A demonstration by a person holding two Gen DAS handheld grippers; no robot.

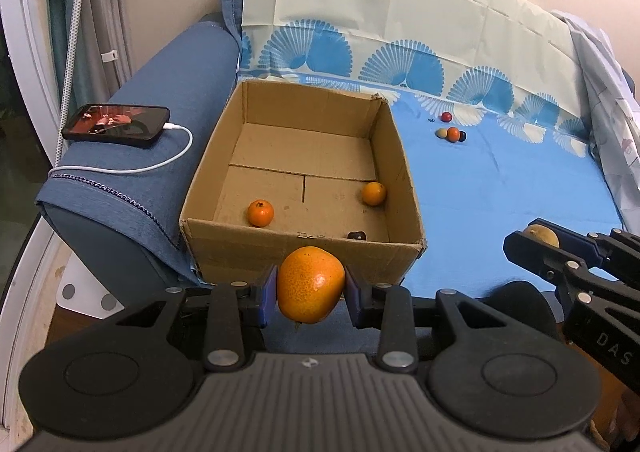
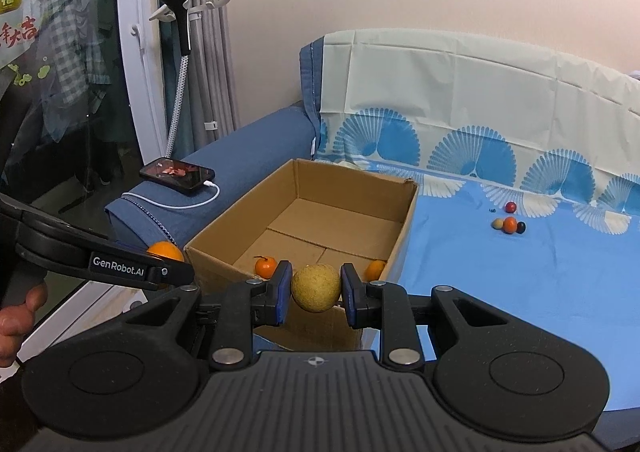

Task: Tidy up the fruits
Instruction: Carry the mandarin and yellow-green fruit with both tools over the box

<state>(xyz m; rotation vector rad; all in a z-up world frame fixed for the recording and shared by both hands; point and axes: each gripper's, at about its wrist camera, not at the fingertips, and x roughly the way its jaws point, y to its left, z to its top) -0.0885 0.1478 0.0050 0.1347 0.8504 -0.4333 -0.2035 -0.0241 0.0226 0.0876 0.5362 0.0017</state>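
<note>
In the left wrist view, the left gripper [image 1: 311,286] sits low in the centre of the frame, its blue pads clamped on either side of a large orange [image 1: 310,284], which hangs just in front of the near wall of the cardboard box [image 1: 304,252]. The box stands open on the blue sheet [image 1: 500,191], beside a blue armrest [image 1: 168,91] at the left of the frame. On the box floor lie a small orange with a stem [image 1: 260,213] toward the lower left and a second small orange [image 1: 373,193] against the right wall; a dark little thing [image 1: 356,236] peeks above the near wall, too hidden to name.

In the right wrist view, the right gripper [image 2: 315,289] holds a pale yellow round fruit [image 2: 316,288] tight between its pads, in the lower centre of the frame, in front of the box's near corner.

Toward the upper right of that view, well apart from the box, a cluster of small fruits [image 2: 509,225] lies on the sheet (orange, tan and dark ones touching), with a red one [image 2: 510,207] just behind. A phone [image 1: 116,125] with a white cable rests on the armrest.
</note>
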